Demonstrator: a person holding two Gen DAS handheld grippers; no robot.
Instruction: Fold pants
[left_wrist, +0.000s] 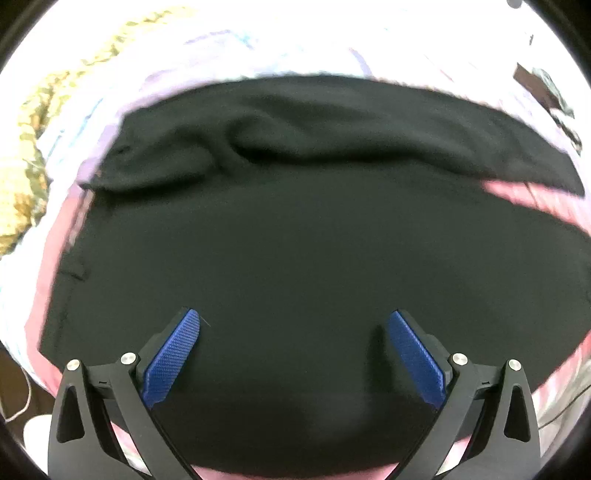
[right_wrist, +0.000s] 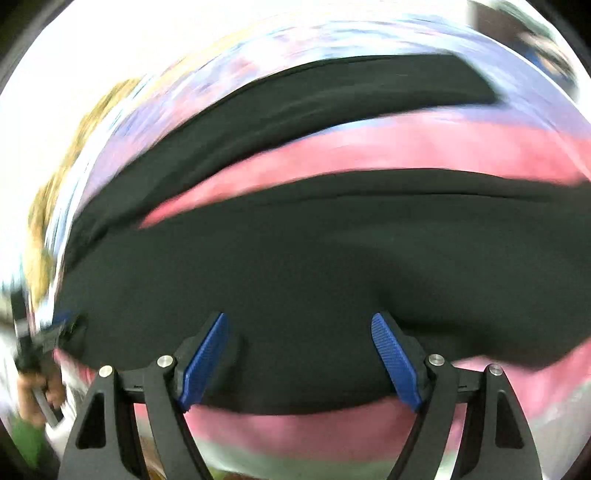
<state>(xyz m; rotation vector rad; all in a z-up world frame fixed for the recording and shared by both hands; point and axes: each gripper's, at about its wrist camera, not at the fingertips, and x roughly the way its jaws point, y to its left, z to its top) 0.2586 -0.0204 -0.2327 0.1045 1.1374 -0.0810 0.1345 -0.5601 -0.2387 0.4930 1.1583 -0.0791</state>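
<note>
Black pants (left_wrist: 295, 240) lie spread on a pink and white patterned bedspread (left_wrist: 55, 258). In the left wrist view they fill the middle, with a rumpled fold near the far edge. My left gripper (left_wrist: 293, 321) is open just above the near part of the cloth, holding nothing. In the right wrist view the pants (right_wrist: 314, 266) show two legs split by a pink strip of bedspread (right_wrist: 369, 151). My right gripper (right_wrist: 299, 321) is open over the near leg's edge, holding nothing. This view is motion-blurred.
A yellow-gold patterned cloth (left_wrist: 26, 192) lies at the far left of the bed. The other gripper and the hand holding it (right_wrist: 37, 369) show at the left edge of the right wrist view. A dark object (left_wrist: 535, 85) sits at the far right.
</note>
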